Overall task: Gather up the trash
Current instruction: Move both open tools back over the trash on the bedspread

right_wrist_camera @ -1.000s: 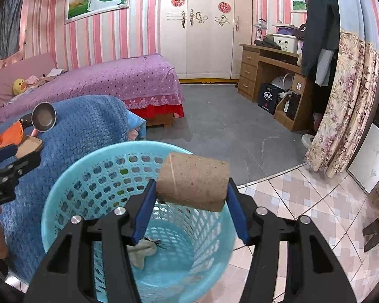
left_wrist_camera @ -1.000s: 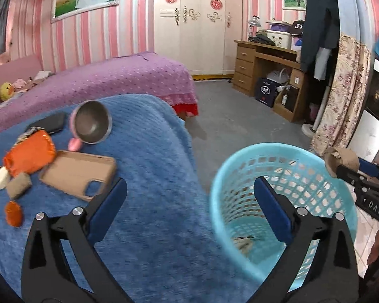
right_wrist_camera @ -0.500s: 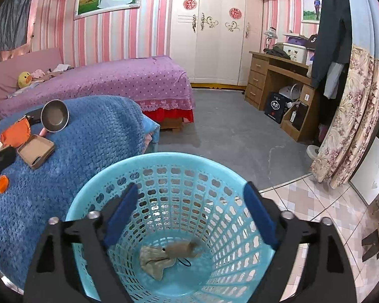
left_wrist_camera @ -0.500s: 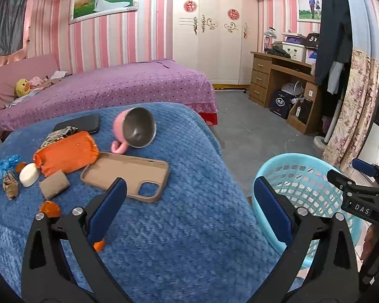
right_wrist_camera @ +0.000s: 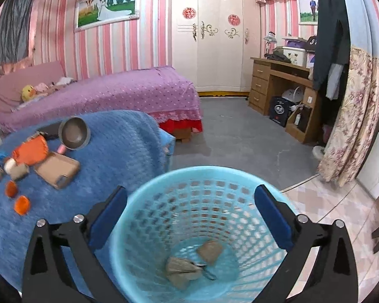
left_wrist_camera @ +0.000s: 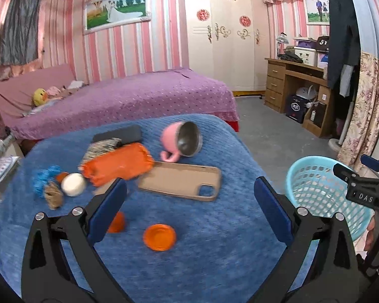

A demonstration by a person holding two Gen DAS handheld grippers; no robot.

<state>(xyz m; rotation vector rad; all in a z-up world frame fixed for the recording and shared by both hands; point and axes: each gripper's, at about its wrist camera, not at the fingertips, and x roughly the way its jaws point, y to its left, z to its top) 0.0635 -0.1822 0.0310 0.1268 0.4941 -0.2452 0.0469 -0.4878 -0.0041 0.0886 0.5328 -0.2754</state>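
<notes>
While your right gripper (right_wrist_camera: 189,217) hangs over the blue basket (right_wrist_camera: 144,217), its jaws are opening with nothing between them; a brown block (right_wrist_camera: 209,251) and crumpled scraps (right_wrist_camera: 182,269) lie at the bottom. Your left gripper (left_wrist_camera: 189,209) is spread wide and empty above the blue blanket (left_wrist_camera: 214,252). Beyond it lie an orange cap (left_wrist_camera: 159,237), a tan phone case (left_wrist_camera: 180,180), and a tipped pink cup (left_wrist_camera: 182,141) toward the far edge.

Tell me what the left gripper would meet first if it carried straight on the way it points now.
Most likely the blue blanket, near the orange lid, which lies between the open fingers of the left gripper. The tan phone case lies just beyond. Depth is hard to judge through the fisheye.
</notes>
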